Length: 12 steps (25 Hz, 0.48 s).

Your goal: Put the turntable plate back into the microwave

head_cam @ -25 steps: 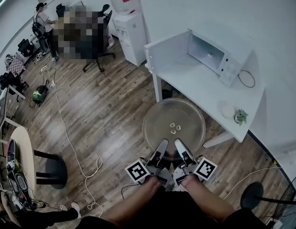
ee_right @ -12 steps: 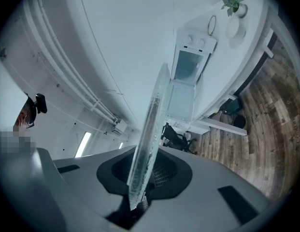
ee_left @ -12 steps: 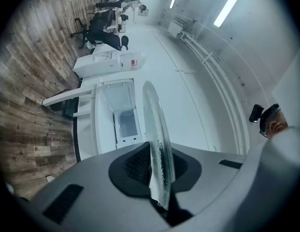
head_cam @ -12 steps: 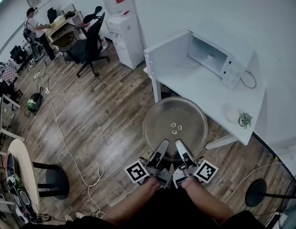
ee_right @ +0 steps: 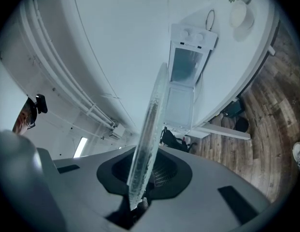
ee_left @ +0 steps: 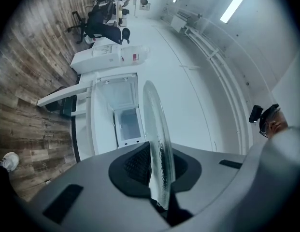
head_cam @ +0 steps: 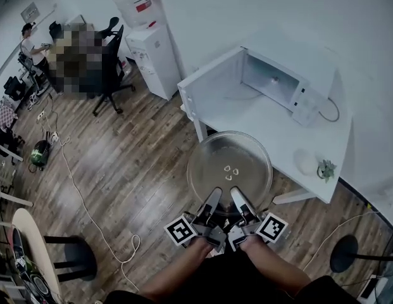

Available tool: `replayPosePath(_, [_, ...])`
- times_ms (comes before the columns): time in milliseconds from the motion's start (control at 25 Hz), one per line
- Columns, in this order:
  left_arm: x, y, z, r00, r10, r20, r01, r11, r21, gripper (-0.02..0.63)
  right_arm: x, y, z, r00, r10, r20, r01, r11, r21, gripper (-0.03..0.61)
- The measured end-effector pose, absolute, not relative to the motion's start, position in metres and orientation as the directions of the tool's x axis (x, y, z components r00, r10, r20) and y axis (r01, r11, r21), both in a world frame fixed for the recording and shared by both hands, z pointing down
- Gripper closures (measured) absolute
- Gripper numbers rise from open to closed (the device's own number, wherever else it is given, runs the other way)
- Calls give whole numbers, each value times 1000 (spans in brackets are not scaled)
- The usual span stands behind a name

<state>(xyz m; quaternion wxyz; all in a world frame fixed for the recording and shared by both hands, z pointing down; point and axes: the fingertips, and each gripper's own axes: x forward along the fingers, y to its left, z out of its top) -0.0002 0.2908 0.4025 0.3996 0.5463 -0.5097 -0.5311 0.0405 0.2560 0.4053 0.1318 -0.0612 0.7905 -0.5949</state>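
Short of the open microwave (head_cam: 272, 81), over bare floor: glass turntable plate (head_cam: 229, 166), held level, left gripper (head_cam: 214, 194) and right gripper (head_cam: 236, 192) both pinching its near rim side by side, apparently sharing the weight.

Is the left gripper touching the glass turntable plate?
Touching: the left gripper view shows the left gripper shut on the turntable plate, gripping its rim.

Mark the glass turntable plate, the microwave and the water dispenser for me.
glass turntable plate (head_cam: 229, 152), head view, on the clear glass just beyond the disc's centre.
microwave (head_cam: 270, 81), head view, on the back wall of its open cavity.
water dispenser (head_cam: 152, 61), head view, on its white cabinet below the bottle.
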Motion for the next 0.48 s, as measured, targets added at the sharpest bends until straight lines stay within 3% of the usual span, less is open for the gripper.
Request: replayPosePath(480, [-30,187,408,-33,-986,-165,-131,-160,978,565,12,155,412,-945,-304,-122,37,271,-962,511])
